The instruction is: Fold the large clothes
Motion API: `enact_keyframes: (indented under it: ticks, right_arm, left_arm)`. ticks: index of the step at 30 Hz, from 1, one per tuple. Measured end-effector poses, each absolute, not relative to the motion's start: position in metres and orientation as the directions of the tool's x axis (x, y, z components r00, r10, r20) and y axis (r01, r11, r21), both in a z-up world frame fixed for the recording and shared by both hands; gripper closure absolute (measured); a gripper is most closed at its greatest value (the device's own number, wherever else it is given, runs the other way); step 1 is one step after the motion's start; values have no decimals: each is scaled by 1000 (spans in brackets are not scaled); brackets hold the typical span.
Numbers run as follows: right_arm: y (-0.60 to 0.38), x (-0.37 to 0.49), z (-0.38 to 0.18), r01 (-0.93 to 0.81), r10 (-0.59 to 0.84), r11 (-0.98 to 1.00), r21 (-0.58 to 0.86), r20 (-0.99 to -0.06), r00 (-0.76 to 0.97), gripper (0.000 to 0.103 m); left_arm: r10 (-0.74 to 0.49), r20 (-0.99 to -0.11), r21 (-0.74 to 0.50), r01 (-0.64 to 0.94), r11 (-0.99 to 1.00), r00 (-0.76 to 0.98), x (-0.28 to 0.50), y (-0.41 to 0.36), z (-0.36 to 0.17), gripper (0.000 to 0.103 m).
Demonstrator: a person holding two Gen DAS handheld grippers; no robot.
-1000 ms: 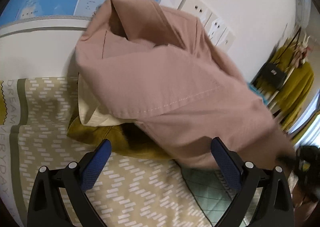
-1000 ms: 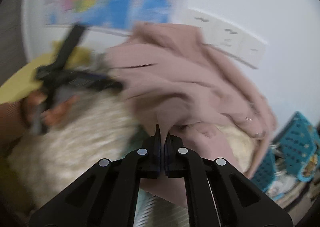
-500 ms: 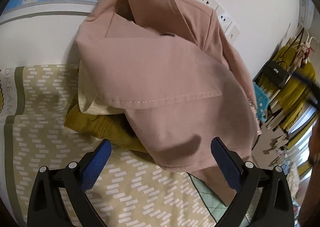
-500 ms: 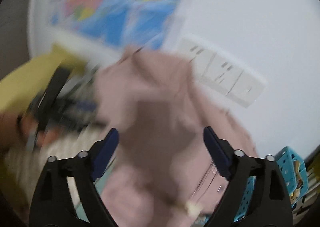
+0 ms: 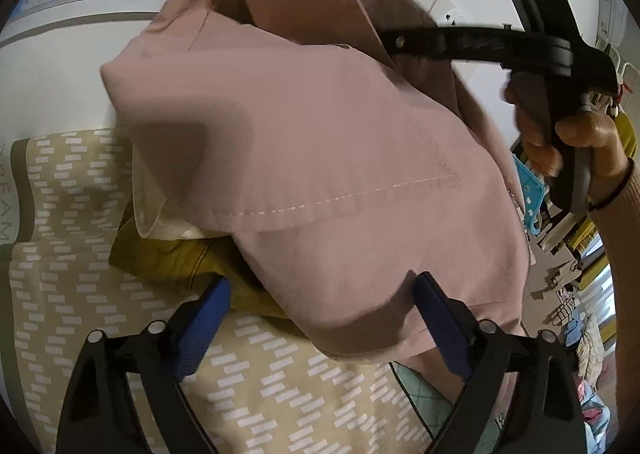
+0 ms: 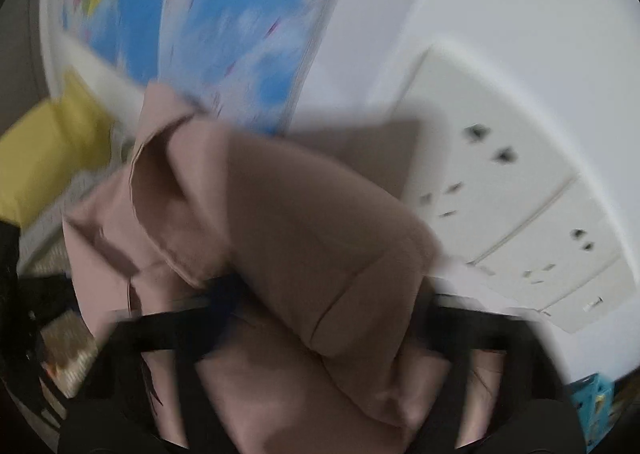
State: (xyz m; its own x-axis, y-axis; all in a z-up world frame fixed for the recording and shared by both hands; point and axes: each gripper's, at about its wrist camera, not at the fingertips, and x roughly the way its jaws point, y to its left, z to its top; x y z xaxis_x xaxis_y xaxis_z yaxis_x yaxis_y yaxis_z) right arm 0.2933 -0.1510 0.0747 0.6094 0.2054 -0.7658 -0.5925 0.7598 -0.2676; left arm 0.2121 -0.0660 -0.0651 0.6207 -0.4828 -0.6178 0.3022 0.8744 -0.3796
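The dusty-pink folded woven jacket (image 5: 320,158) sits heaped on top of a cream cloth (image 5: 160,222) and a mustard-yellow garment (image 5: 180,262), all on the beige bedcover with white dashes (image 5: 80,294); its stitched hem runs left to right across the left wrist view, so its long axis lies crosswise to that tool; the left gripper (image 5: 320,318) is spread wide, holding nothing, its 2 blue pads flanking the jacket's near lower edge; I judge it the nearer tool for the next fold. The right gripper (image 5: 400,42) reaches in from the right over the collar end; its own view is blurred, yet its jaws appear apart with pink cloth between them.
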Motion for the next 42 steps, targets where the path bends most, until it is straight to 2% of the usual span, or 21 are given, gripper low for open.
enact_keyframes:
  ticks: [1, 2, 3, 6, 7, 10, 11, 12, 14, 17, 18, 19, 21, 23, 26, 29, 31, 36, 42]
  right_arm:
    - [-151, 293, 75, -592, 202, 760, -267, -769, 606, 92]
    - [-154, 286, 79, -583, 201, 763, -279, -755, 624, 93]
    - [-159, 277, 92, -552, 203, 781, -293, -717, 667, 94]
    - [-186, 248, 140, -473, 230, 841, -264, -617, 753, 94]
    - [-196, 237, 156, -449, 236, 858, -250, -585, 776, 94]
    - [-231, 204, 204, -385, 231, 898, -212, -518, 823, 94]
    - [-238, 197, 214, -377, 232, 903, -206, -506, 831, 94]
    - [-247, 187, 226, -367, 236, 910, -192, -487, 841, 94]
    - [-261, 168, 243, -340, 230, 924, -175, -454, 861, 94]
    - [-271, 152, 254, -319, 224, 934, -158, -437, 871, 94]
    - [-274, 147, 252, -319, 225, 935, -153, -437, 871, 94]
    - [-276, 142, 251, -308, 216, 938, -156, -432, 876, 94]
    - [-280, 137, 254, -307, 219, 940, -147, -428, 877, 94]
    - [-292, 127, 262, -298, 218, 945, -132, -423, 880, 95]
    - [-311, 106, 277, -258, 204, 962, -95, -382, 902, 95]
    - [-332, 75, 309, -236, 213, 971, -37, -314, 925, 95]
    - [-344, 45, 335, -227, 214, 974, -21, -254, 943, 95]
    - [-340, -39, 400, -244, 237, 969, -47, -120, 964, 95]
    - [-328, -110, 442, -296, 295, 954, -47, -21, 955, 95]
  left_arm:
    - [-479, -615, -375, 303, 876, 626, 212, -67, -65, 26]
    - [-477, -613, -371, 303, 878, 630, 214, -68, -63, 36]
    - [-460, -615, -357, 294, 887, 640, 214, -69, -62, 53]
    - [-440, -602, -346, 279, 896, 666, 210, -66, -57, 78]
    - [-454, -583, -362, 285, 888, 674, 207, -65, -53, 82]
    - [-462, -512, -345, 319, 883, 724, 191, -66, -34, 84]
    - [-482, -491, -339, 350, 873, 726, 186, -70, -28, 79]
    - [-513, -477, -336, 391, 857, 714, 182, -76, -25, 60]
    - [-475, -483, -288, 378, 880, 736, 177, -87, -26, 29]
    - [-488, -481, -240, 427, 872, 728, 175, -112, -29, 29]
    - [-496, -475, -213, 451, 866, 727, 173, -124, -30, 30]
    - [-497, -469, -190, 466, 864, 730, 171, -134, -30, 35]
    - [-495, -488, -123, 504, 855, 719, 169, -159, -30, 85]
    - [-493, -503, -120, 508, 853, 709, 171, -173, -27, 93]
    - [-480, -443, -88, 496, 864, 757, 158, -178, 1, 95]
    - [-537, -319, -105, 534, 839, 781, 142, -160, 51, 94]
    - [-549, -249, -39, 558, 829, 798, 120, -160, 93, 94]
    - [-553, -180, -16, 559, 829, 814, 87, -128, 166, 93]
    - [-480, -51, -5, 480, 877, 876, 16, -68, 233, 94]
